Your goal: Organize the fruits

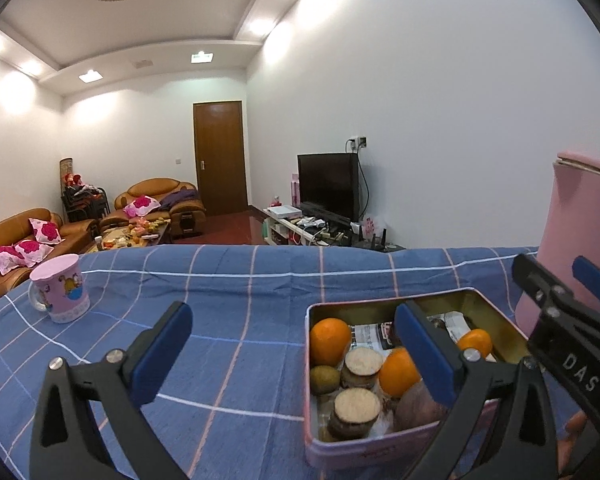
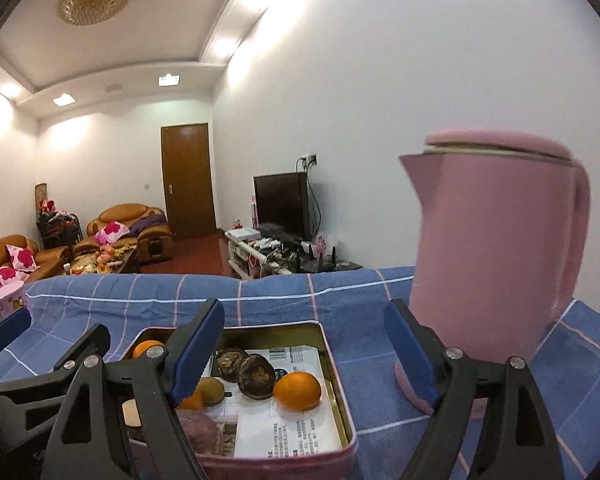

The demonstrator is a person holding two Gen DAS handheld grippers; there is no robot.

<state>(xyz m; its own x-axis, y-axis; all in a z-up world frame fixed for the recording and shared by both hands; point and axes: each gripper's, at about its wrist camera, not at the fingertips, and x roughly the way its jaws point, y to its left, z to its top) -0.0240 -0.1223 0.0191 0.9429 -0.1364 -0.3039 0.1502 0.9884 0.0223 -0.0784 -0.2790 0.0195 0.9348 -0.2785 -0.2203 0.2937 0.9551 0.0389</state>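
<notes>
A pink tin box (image 1: pixel 380 450) (image 2: pixel 340 384) sits on the blue checked tablecloth. It holds oranges (image 1: pixel 329 340) (image 2: pixel 298 391), a green-brown fruit (image 1: pixel 325 379) (image 2: pixel 211 390), cut cane pieces (image 1: pixel 358 406), dark round fruits (image 2: pixel 256 376) and a purple one (image 2: pixel 198 434) on printed paper. My left gripper (image 1: pixel 296 354) is open and empty, left of and partly over the box. My right gripper (image 2: pixel 304 354) is open and empty above the box's right side; it also shows in the left wrist view (image 1: pixel 556 280).
A tall pink kettle (image 2: pixel 496 256) (image 1: pixel 572 236) stands right of the box. A pink mug (image 1: pixel 60 288) (image 2: pixel 9 300) stands at the table's far left. Beyond the table edge lie sofas, a coffee table, a TV and a door.
</notes>
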